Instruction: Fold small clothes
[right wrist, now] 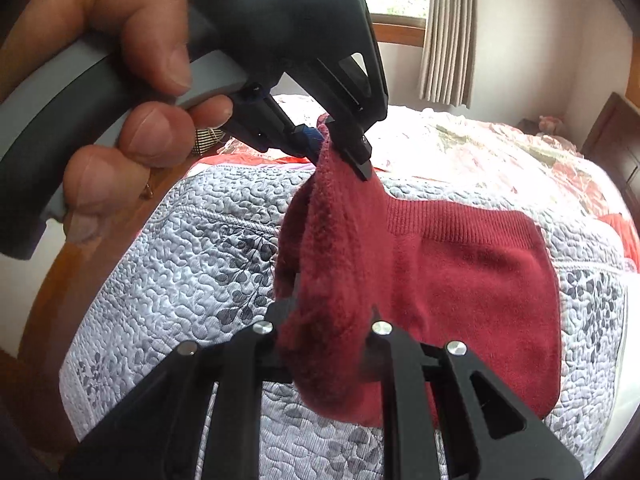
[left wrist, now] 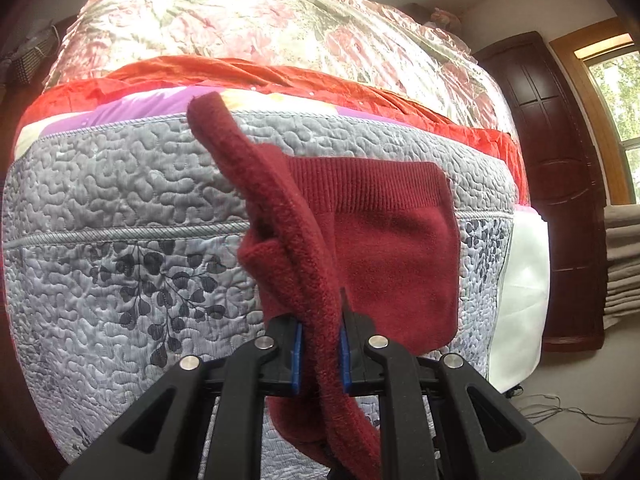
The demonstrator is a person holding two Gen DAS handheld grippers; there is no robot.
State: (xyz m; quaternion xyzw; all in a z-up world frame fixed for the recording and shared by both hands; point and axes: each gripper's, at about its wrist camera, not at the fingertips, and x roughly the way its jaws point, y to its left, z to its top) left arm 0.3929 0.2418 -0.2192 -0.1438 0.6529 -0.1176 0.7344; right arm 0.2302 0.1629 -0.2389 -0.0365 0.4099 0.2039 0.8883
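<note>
A dark red fleece garment [left wrist: 400, 264] with a ribbed waistband [left wrist: 368, 184] lies partly flat on the grey quilted cover [left wrist: 120, 200]. One edge of it is lifted as a thick folded strip. My left gripper [left wrist: 320, 354] is shut on that strip between its blue pads. In the right wrist view the garment [right wrist: 480, 312] spreads right, and the left gripper [right wrist: 332, 148], held by a hand [right wrist: 132, 120], pinches the strip's upper end. My right gripper [right wrist: 324, 340] is shut on the strip's lower part, which hides its pads.
Beyond the quilt lie a red blanket [left wrist: 280, 72] and a floral bedspread [left wrist: 240, 20]. A dark wooden wardrobe [left wrist: 560, 160] and a window [left wrist: 616, 92] stand to the right, with cables [left wrist: 560, 412] on the floor. A wooden bed frame [right wrist: 80, 260] runs along the left.
</note>
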